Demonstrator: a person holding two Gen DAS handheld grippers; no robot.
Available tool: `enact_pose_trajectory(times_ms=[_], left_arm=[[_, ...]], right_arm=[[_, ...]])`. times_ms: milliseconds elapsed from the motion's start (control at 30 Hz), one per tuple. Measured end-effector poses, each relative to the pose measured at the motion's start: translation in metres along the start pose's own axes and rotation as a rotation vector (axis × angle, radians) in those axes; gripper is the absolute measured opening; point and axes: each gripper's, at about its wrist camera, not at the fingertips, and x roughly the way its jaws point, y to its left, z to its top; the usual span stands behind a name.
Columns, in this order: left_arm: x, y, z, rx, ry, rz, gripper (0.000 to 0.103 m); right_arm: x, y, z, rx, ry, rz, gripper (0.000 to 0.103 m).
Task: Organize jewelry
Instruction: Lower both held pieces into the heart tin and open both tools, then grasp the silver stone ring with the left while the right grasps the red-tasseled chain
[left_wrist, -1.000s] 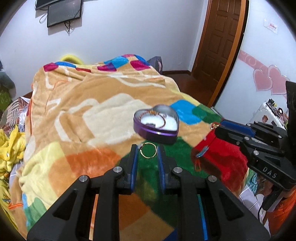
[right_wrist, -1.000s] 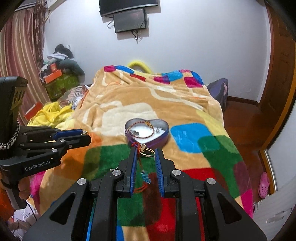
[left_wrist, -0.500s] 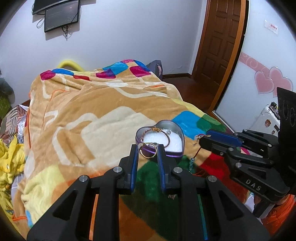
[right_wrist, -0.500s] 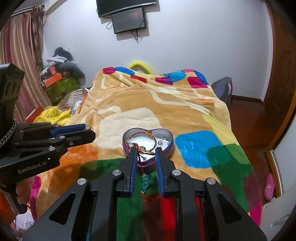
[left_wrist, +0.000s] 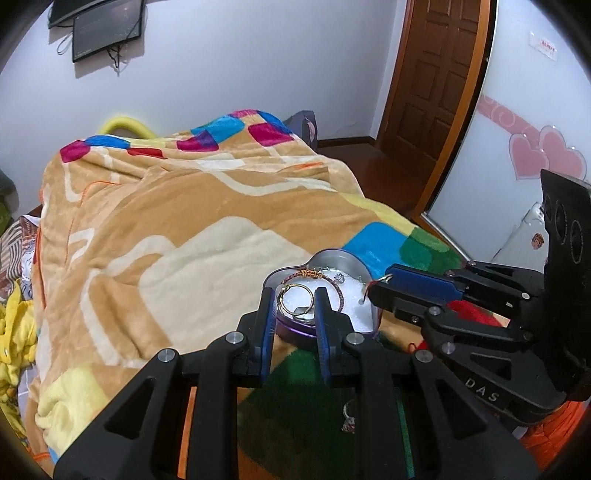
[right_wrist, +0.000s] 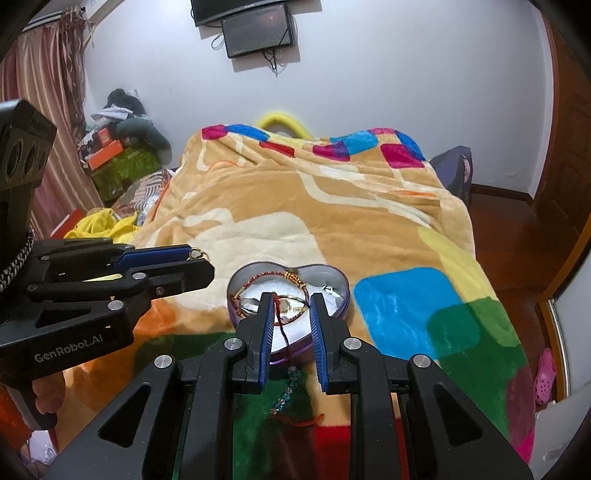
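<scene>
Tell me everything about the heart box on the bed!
The heart-shaped tin is open with no lid on it. It has purple sides, a shiny silver inside wall and a white floor. It sits flat on the colourful blanket. A braided bracelet and small silver bits lie inside. Both grippers hover over its near edge.

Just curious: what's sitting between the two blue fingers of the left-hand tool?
A gold ring, pinched between the left gripper's fingers and hanging over the open heart-shaped tin. The left wrist view shows it.
</scene>
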Motion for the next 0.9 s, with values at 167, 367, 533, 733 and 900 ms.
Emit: enact_pose_trajectory(times_ms=[167, 367, 533, 733, 900], left_arm=[[0.021, 0.004, 0.002, -0.005, 0.048, -0.021, 0.020], [0.031, 0.004, 0.005, -0.012, 0.065, -0.049, 0.020], [0.038, 0.000, 0.005, 0.006, 0.079, -0.050, 0.020], [0.035, -0.003, 0.005, 0.012, 0.076, -0.040, 0.020], [0.025, -0.006, 0.006, 0.018, 0.058, -0.033, 0.035]], right_arm=[[0.011, -0.004, -0.002, 0.008, 0.030, 0.004, 0.018], [0.017, -0.007, -0.001, 0.018, 0.048, 0.013, 0.018], [0.013, -0.008, -0.001, 0.022, 0.048, 0.002, 0.018], [0.004, -0.008, -0.003, 0.012, 0.056, -0.012, 0.018], [-0.005, -0.011, -0.002, 0.024, 0.050, -0.025, 0.020]])
